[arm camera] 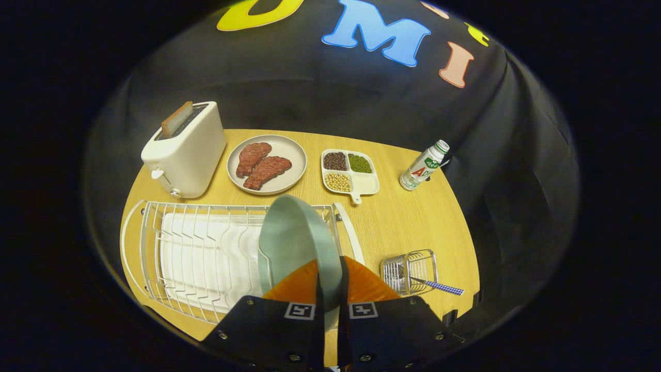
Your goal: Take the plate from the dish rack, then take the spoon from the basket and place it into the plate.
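Note:
A pale green plate (294, 243) stands on edge between my fingers, above the right end of the white wire dish rack (206, 253). My gripper (329, 281) is shut on the plate's rim, with one finger on each face. To the right of the fingers a small wire basket (409, 271) sits on the wooden table (413, 227). A spoon with a blue checked handle (439, 285) lies in the basket, its handle sticking out to the right.
Beyond the rack stand a white toaster (186, 152) with a slice in it, a grey plate (294, 155) of two steaks and a divided white dish (366, 183) of beans. A small bottle (424, 165) stands at the far right.

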### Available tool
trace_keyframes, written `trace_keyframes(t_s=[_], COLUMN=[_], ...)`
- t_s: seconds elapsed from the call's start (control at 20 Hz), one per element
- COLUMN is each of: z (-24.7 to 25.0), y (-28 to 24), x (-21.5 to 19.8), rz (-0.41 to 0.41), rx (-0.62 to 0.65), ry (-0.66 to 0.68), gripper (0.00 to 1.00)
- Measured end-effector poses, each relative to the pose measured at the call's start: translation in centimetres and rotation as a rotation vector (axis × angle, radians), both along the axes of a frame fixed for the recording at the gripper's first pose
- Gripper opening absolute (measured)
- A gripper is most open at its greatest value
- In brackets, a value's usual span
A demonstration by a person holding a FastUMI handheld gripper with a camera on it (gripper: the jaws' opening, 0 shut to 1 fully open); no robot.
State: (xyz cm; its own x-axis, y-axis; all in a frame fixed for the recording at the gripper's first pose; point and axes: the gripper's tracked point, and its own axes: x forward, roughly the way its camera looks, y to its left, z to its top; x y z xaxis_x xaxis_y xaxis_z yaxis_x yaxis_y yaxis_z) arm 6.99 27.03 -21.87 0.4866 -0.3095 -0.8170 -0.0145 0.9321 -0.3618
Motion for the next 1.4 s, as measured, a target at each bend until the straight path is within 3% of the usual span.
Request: trace_keyframes(t_s=[0.4,0.5,0.75,0.9,1.4], z=[4.7,6.0,9.5,11.2,11.7], y=[-0.6,-0.1,-2.2,-4.3,-11.5], x=[1.6,2.2,1.0,-0.6,-9.8], rz=[-0.029,0.000,-0.028,-0.041,-0.072], rx=[-0.106,-0.078,0.076,0.236,0.724], ry=[-0.089,-0.114,-0.166,-0.178,-0.110], gripper=[0.10,0.10,0.09,0.10,0.09])
